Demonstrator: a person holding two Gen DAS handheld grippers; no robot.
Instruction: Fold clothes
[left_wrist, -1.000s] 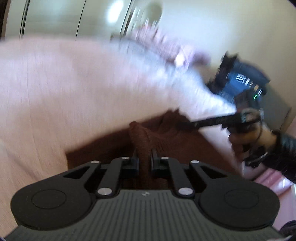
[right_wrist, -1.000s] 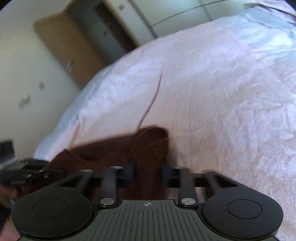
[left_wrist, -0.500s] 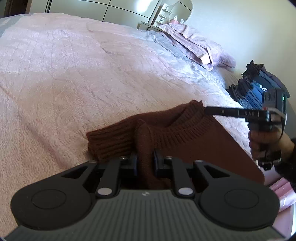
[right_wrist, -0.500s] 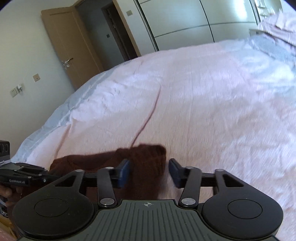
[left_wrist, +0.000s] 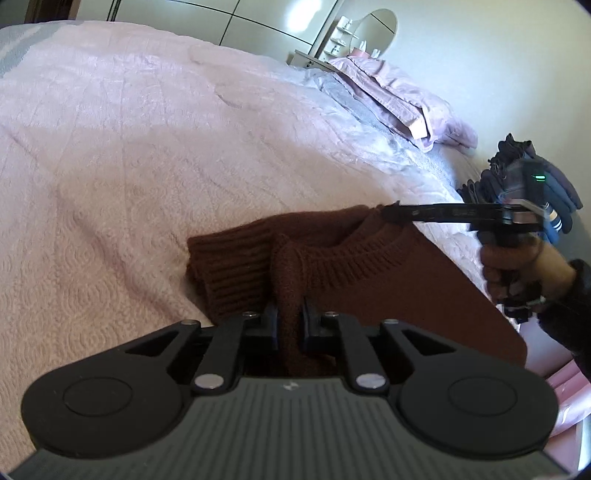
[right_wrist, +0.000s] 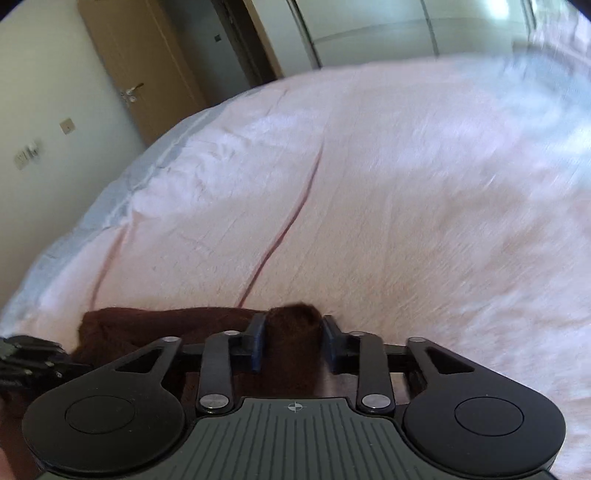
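A brown knit sweater (left_wrist: 369, 273) lies at the near edge of the pink bed (left_wrist: 147, 147), neck rib and a folded cuff toward the bed. My left gripper (left_wrist: 289, 317) is shut on a bunched fold of it near the collar. My right gripper (right_wrist: 293, 334) is open, its jaws standing apart on either side of another sweater corner (right_wrist: 295, 325). In the left wrist view the right gripper (left_wrist: 395, 213) reaches in from the right at the collar's far edge. The left gripper's tip (right_wrist: 26, 354) shows at the left edge of the right wrist view.
Folded pink bedding (left_wrist: 402, 103) lies at the head of the bed. A stack of dark blue clothes (left_wrist: 546, 184) sits behind the right hand. A dressing table with an oval mirror (left_wrist: 369, 26) stands by the wall. A wooden door (right_wrist: 144, 74) is at the far left.
My right gripper went from shut on the sweater to open, with the corner still between its jaws. The sweater came down onto the bed. My left gripper kept its hold.
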